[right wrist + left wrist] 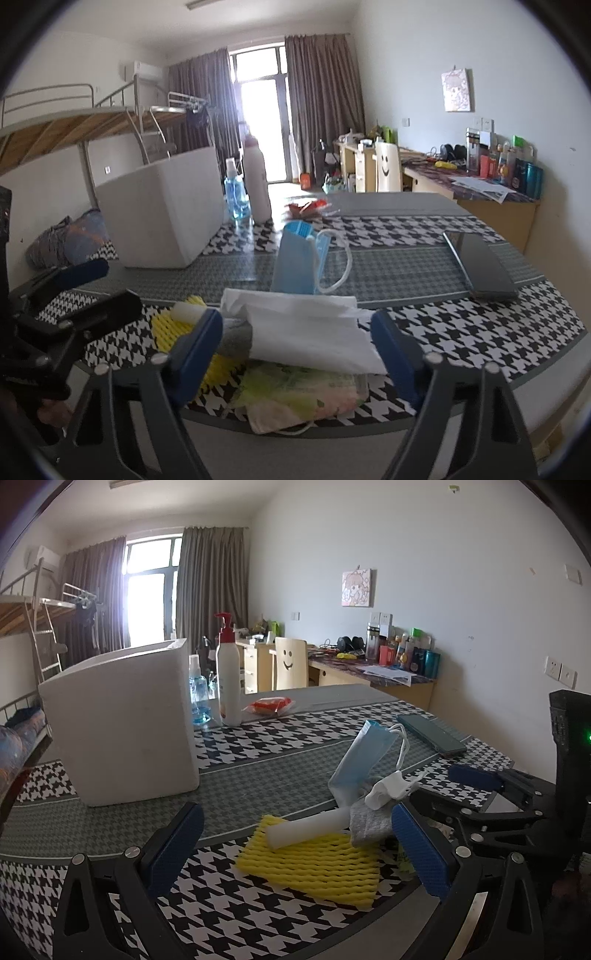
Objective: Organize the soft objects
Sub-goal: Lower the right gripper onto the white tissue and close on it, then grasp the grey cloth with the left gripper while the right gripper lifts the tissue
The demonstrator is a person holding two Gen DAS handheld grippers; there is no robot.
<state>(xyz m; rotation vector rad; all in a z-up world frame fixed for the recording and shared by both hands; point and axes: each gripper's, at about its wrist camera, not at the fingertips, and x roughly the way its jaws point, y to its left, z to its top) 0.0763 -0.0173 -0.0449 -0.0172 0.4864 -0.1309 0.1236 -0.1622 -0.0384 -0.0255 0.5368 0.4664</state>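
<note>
The left gripper [295, 843] is held low over the table edge with its blue fingers [177, 843] spread wide and nothing between them. The right gripper [301, 349] is likewise spread, its fingers standing on either side of a white tissue [314, 332] without visibly pressing it. Under the tissue a floral pouch [303, 398] is seen at the table's near edge. Beside it a yellow foam net [314, 864] lies flat, with a white foam roll [306, 829] and a grey cloth [369, 821] resting on it. Just beyond, a blue face mask [360, 760] stands folded on the checked tablecloth [258, 738]. Further back a white box [122, 723] is set at the left and a dark phone [432, 734] at the right. Behind the box, a lotion bottle [227, 675], a blue spray bottle [197, 694] and a red packet [267, 705] are placed.
</note>
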